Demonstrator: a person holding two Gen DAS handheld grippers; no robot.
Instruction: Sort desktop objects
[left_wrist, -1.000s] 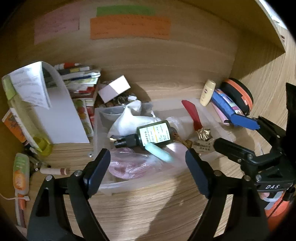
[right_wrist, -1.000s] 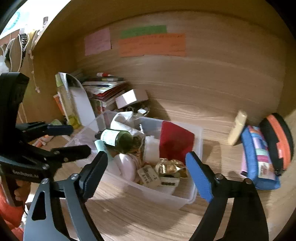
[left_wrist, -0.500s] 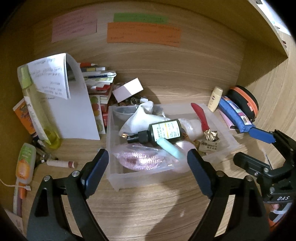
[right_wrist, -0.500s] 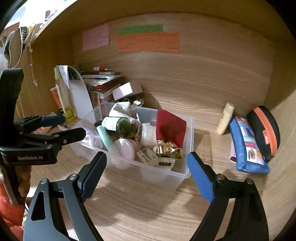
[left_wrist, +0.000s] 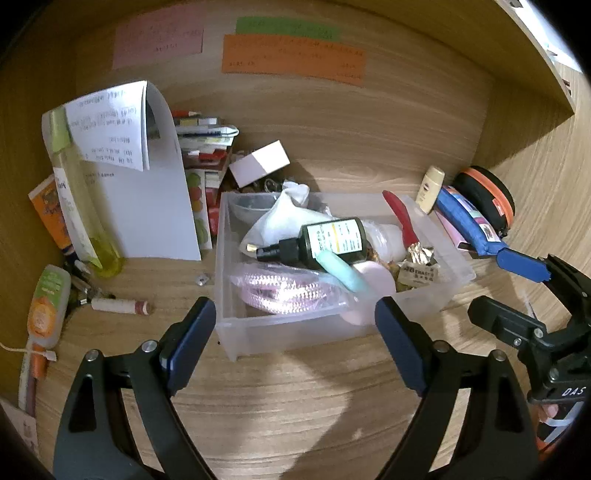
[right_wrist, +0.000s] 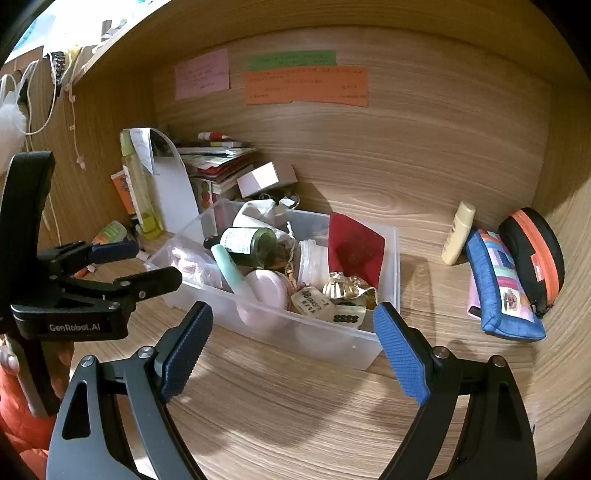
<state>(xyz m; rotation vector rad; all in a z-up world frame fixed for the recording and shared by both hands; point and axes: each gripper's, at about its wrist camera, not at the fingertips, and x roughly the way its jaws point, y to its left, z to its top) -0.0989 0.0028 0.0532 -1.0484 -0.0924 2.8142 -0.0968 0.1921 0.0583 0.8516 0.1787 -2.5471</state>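
A clear plastic bin sits mid-desk. It holds a dark green bottle, a mint tube, a pink bundle in a bag, a white cloth bag, a red envelope and gold-foil bits. My left gripper hovers open just short of the bin's near wall, with nothing between its fingers. My right gripper stands open before the bin's other long wall, also empty. Each gripper shows in the other's view: the right gripper and the left gripper.
Right of the bin stand a cream bottle, a blue pouch and a black case with an orange zip. On the left are a curled white sheet, a yellow bottle, stacked books, a white box and a lip balm.
Both grippers have drawn back from the bin, which now looks smaller and farther off in both views. The left jaws have spread slightly wider.
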